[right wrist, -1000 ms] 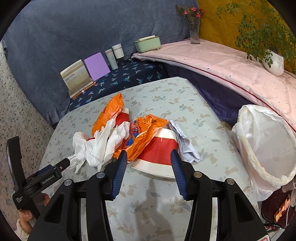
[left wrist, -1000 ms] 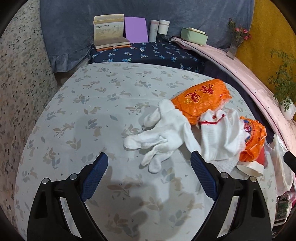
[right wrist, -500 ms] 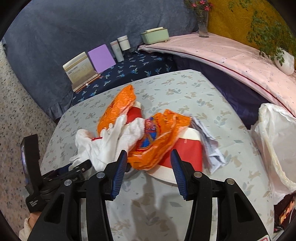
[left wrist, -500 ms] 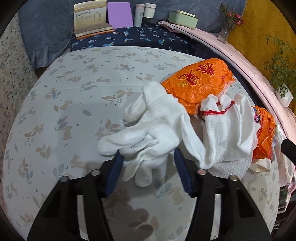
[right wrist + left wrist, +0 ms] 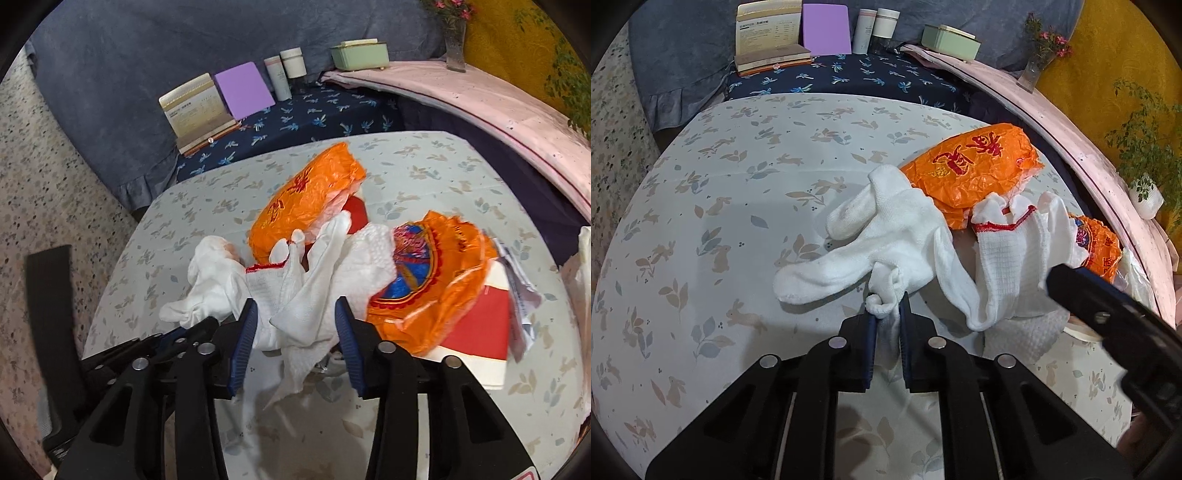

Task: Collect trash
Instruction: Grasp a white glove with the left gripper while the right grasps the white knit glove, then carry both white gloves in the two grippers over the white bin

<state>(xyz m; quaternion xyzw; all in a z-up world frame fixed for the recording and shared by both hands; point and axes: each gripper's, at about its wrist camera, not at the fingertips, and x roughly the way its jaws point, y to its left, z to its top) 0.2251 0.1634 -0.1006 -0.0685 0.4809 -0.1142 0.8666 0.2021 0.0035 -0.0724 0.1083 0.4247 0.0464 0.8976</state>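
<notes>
The left gripper (image 5: 886, 314), jaws closing, pinches the limp, light white glove (image 5: 886, 236) by its fingers mid-table (image 5: 701, 184); the right gripper (image 5: 295, 332), jaws closing, straddles the second glove (image 5: 291, 291), best taken at bunched fabric.

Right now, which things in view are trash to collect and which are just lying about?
Trash to collect:
- plain white glove, pinched in the left tool
- red-cuffed glove, between the closing right tool
- orange wrappers
- red-and-white carton

Lying about:
- books
- bottles
- green box
- potted plant
</notes>
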